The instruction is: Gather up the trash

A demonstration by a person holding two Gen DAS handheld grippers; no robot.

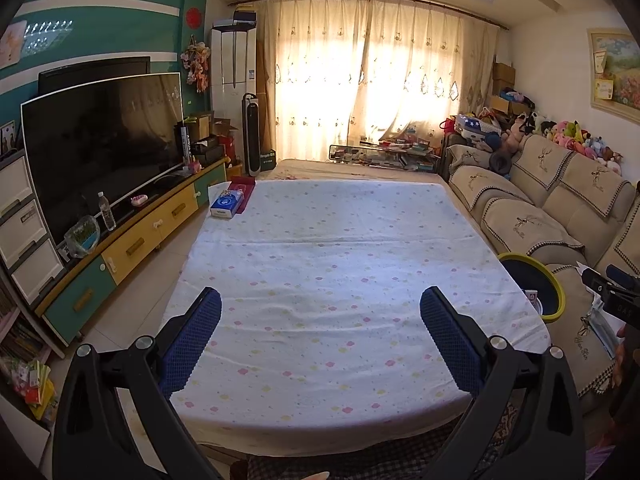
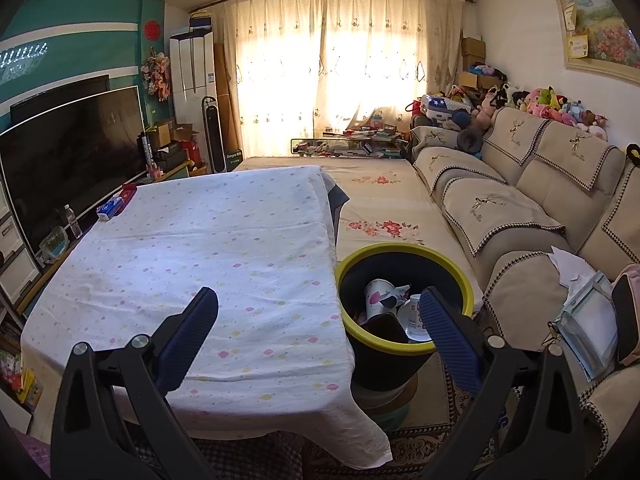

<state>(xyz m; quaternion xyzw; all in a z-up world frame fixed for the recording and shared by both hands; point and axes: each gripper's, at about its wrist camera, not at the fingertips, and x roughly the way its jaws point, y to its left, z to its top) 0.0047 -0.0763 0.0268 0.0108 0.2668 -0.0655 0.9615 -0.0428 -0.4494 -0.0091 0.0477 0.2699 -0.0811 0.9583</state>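
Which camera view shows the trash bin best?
The right wrist view: the trash bin shows its whole yellow rim and the paper cups inside. In the left wrist view, the table's edge hides most of the bin.

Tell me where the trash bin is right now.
The trash bin stands on the floor between the cloth-covered table and the sofa, low and centre-right in the right wrist view, already holding paper cups.
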